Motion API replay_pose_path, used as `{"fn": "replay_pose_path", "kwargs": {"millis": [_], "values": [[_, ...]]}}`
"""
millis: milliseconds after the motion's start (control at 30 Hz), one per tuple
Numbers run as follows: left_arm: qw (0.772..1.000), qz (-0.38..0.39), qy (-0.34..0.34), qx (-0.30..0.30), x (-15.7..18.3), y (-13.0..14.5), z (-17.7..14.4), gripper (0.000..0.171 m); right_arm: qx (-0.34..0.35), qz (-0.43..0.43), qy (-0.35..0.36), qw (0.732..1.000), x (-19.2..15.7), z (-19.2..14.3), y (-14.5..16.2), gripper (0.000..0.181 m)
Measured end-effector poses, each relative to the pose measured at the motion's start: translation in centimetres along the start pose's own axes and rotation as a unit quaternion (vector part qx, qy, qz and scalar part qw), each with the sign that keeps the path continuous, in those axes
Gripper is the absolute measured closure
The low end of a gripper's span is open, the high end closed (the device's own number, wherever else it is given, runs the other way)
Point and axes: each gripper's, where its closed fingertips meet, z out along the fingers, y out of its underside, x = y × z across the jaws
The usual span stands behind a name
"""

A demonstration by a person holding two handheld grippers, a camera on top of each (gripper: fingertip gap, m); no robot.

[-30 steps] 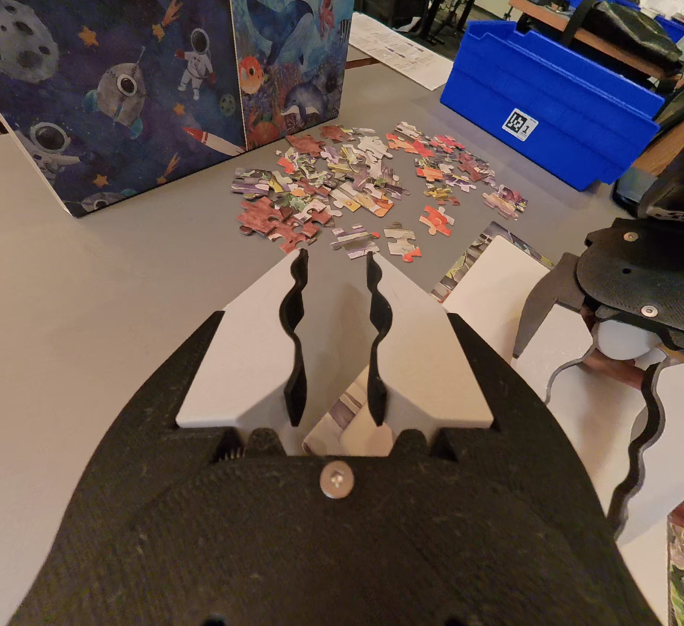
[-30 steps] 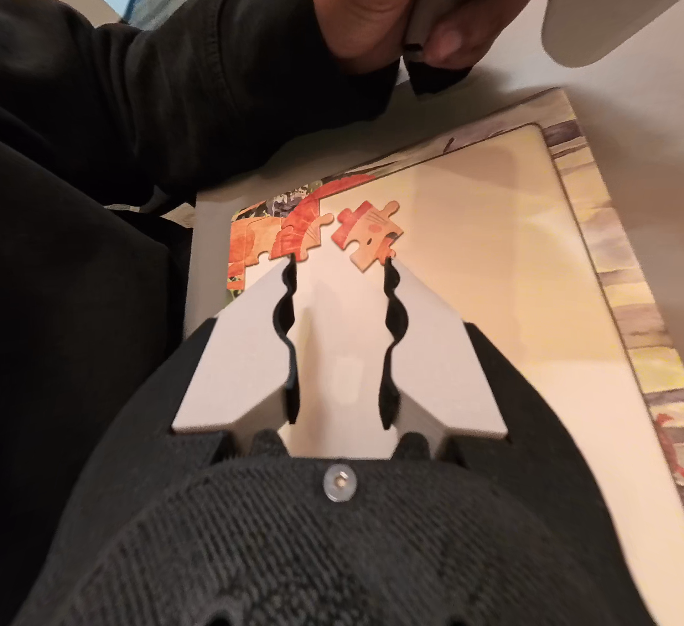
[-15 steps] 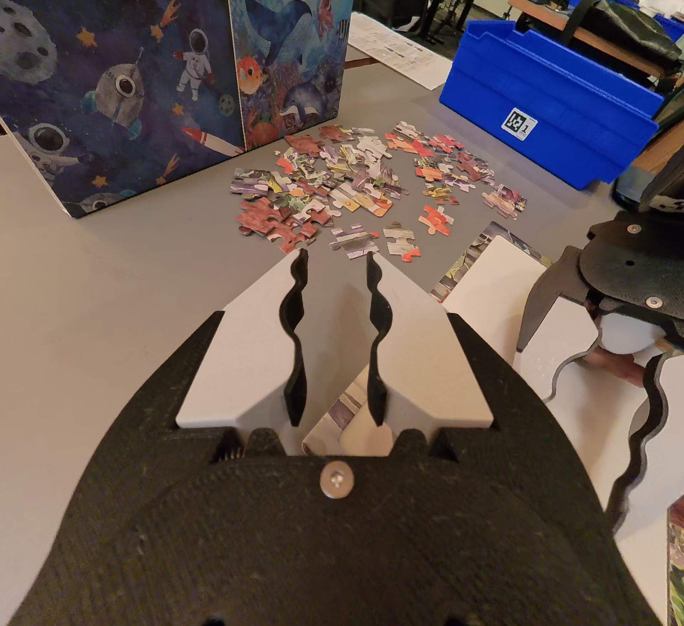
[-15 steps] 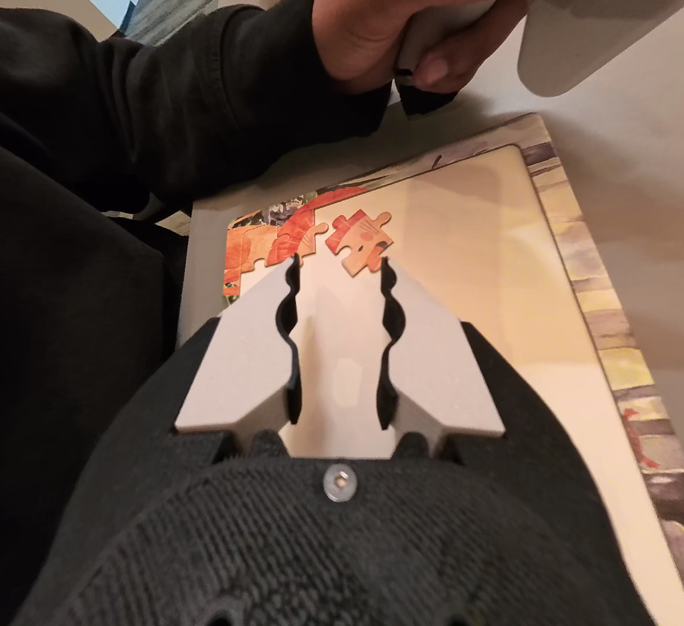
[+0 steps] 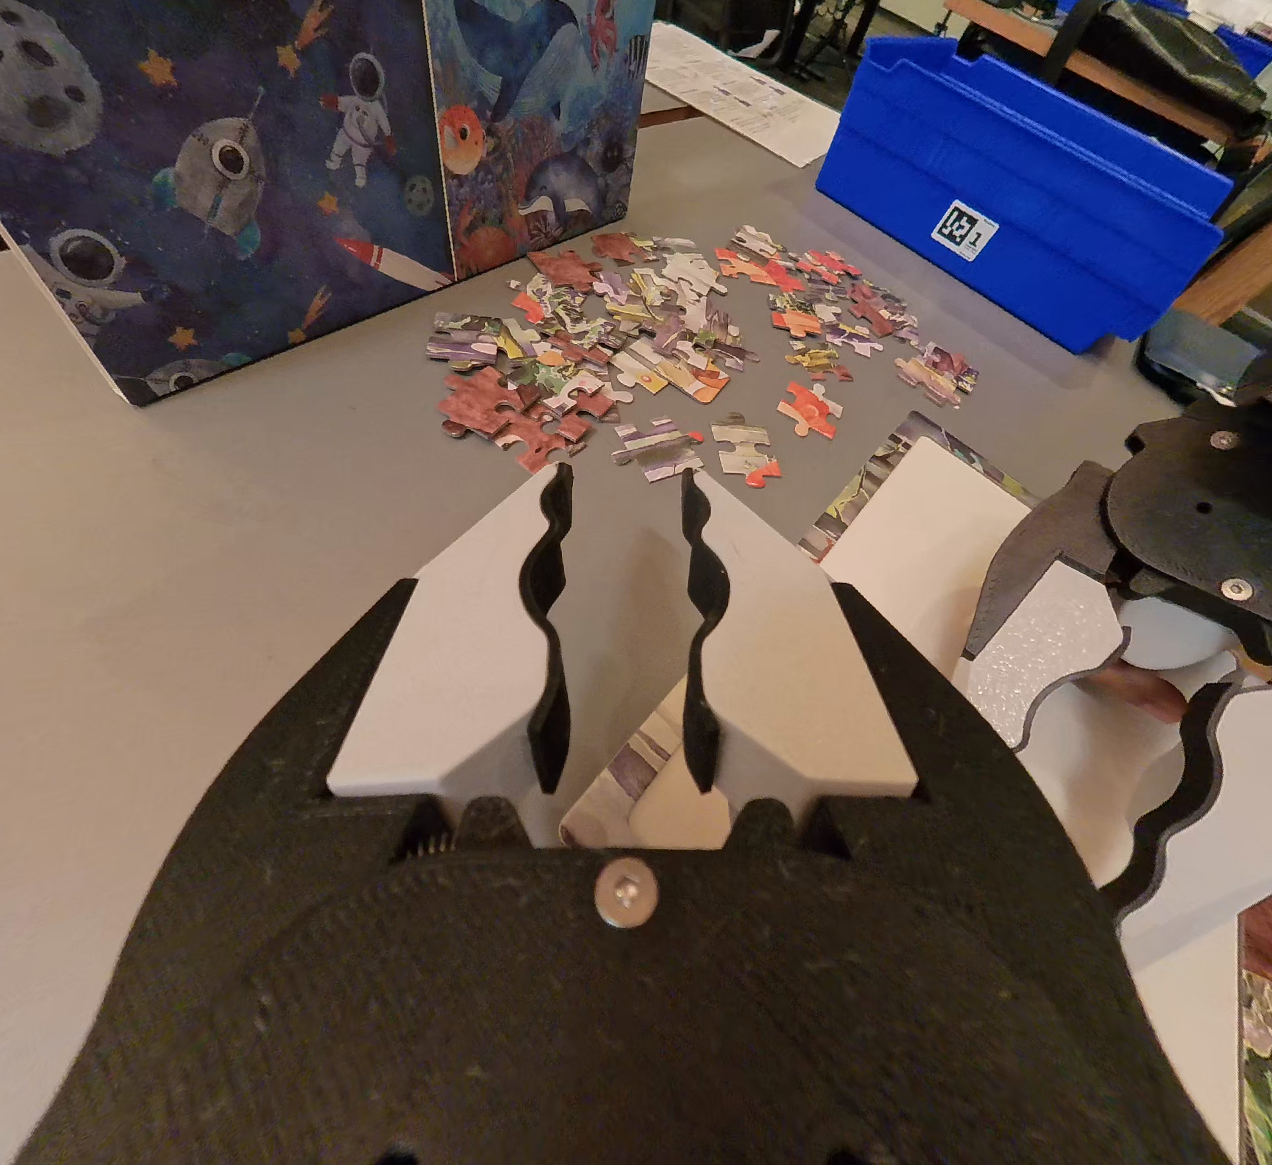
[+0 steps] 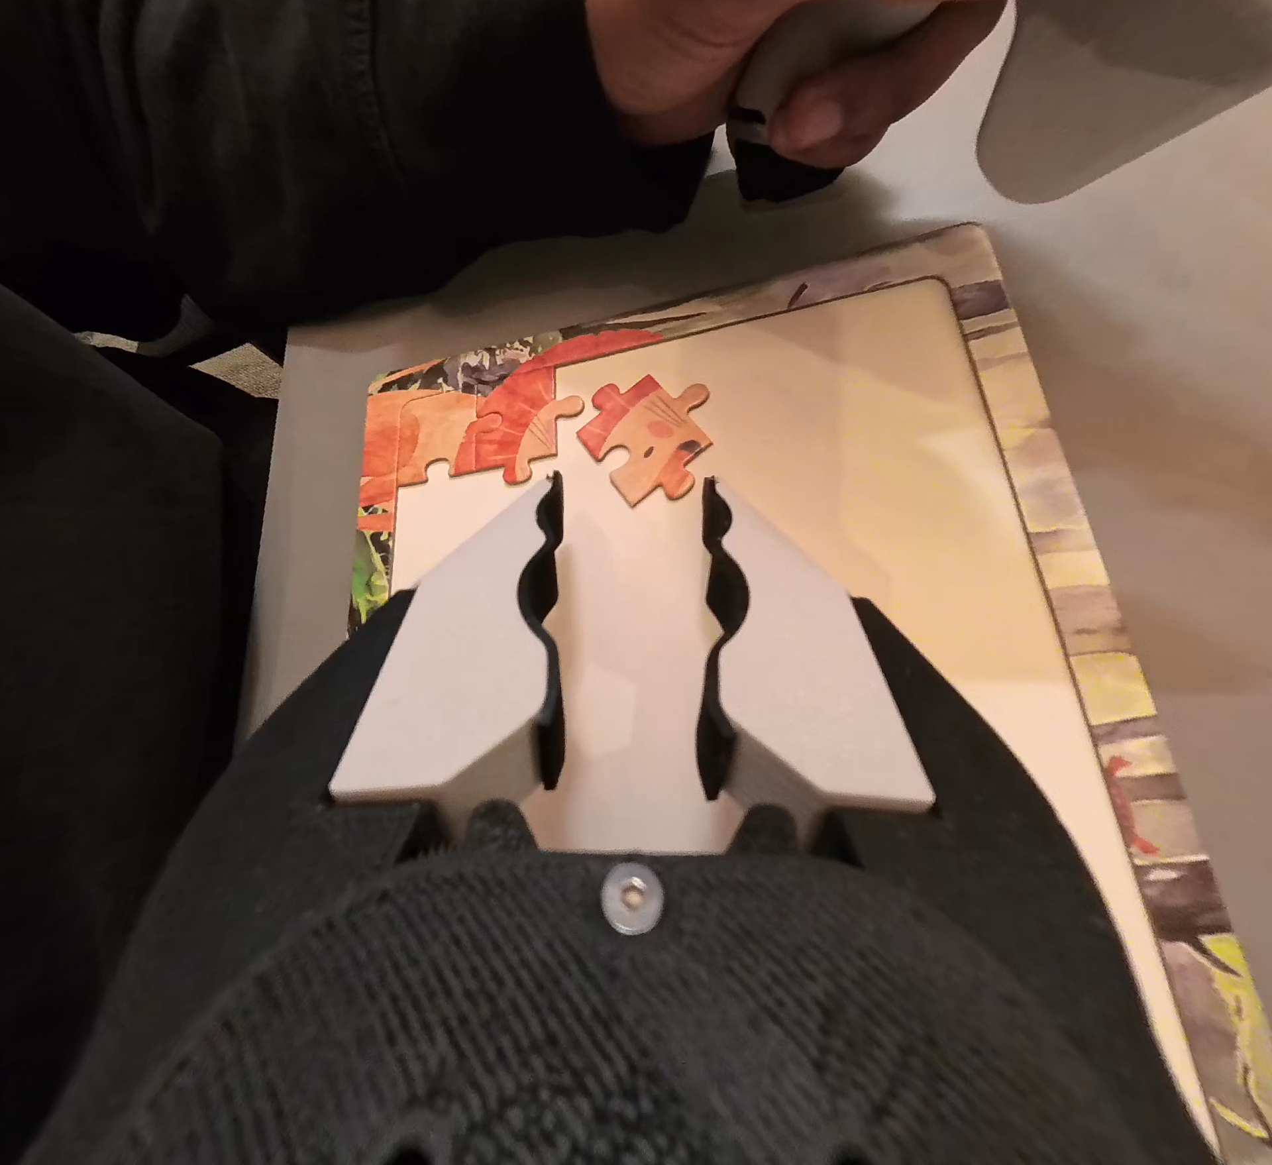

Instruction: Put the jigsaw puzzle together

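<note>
Far left: the picture box (image 5: pixel 289 154) stands upright on the grey table (image 5: pixel 172 581), walling off that side.
Far right: the blue bin (image 5: pixel 1019 216) closes the table's edge; a narrow bare strip lies between it and the loose pieces (image 5: pixel 661 340).
Middle far: the loose pieces lie scattered and overlapping between box and bin.
Near left: bare table in front of the box, open for a pass.
Puzzle tray (image 6: pixel 1032 512): mostly bare inside; joined pieces (image 6: pixel 475 436) fill one corner, a single piece (image 6: pixel 647 436) lies just beside them.
Above tray: a hand (image 6: pixel 791 10) and dark sleeve (image 6: pixel 310 99) hang over its far edge.
</note>
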Motion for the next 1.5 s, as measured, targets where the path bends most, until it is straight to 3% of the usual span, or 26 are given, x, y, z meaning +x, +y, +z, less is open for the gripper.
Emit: {"fn": "replay_pose_path", "kwargs": {"millis": [533, 900, 1033, 1133, 1500], "values": [[1.000, 0.000, 0.001, -0.002, 0.0, 0.1, 0.1, 0.141, -0.015, -0.029, 0.000, 0.999, -0.5, 0.5, 0.4, 0.145], [1.000, 0.001, 0.001, -0.001, 0.1, 0.0, 0.0, 0.141, -0.004, -0.026, -0.039, 0.999, -1.8, 0.3, 0.0, 0.155], [1.000, 0.001, 0.001, -0.001, 0.1, 0.0, 0.1, 0.141, 0.037, -0.022, -0.026, 0.999, -1.3, 0.2, -1.3, 0.142], [1.000, -0.001, 0.002, -0.002, 0.1, 0.1, 0.1, 0.141, 0.029, -0.020, -0.020, 0.999, -1.1, 0.5, -1.2, 0.134], [1.000, -0.003, 0.001, -0.003, -0.1, 0.2, 0.2, 0.141, -0.006, -0.044, -0.005, 0.999, -1.2, 1.3, -0.3, 0.133]]}}
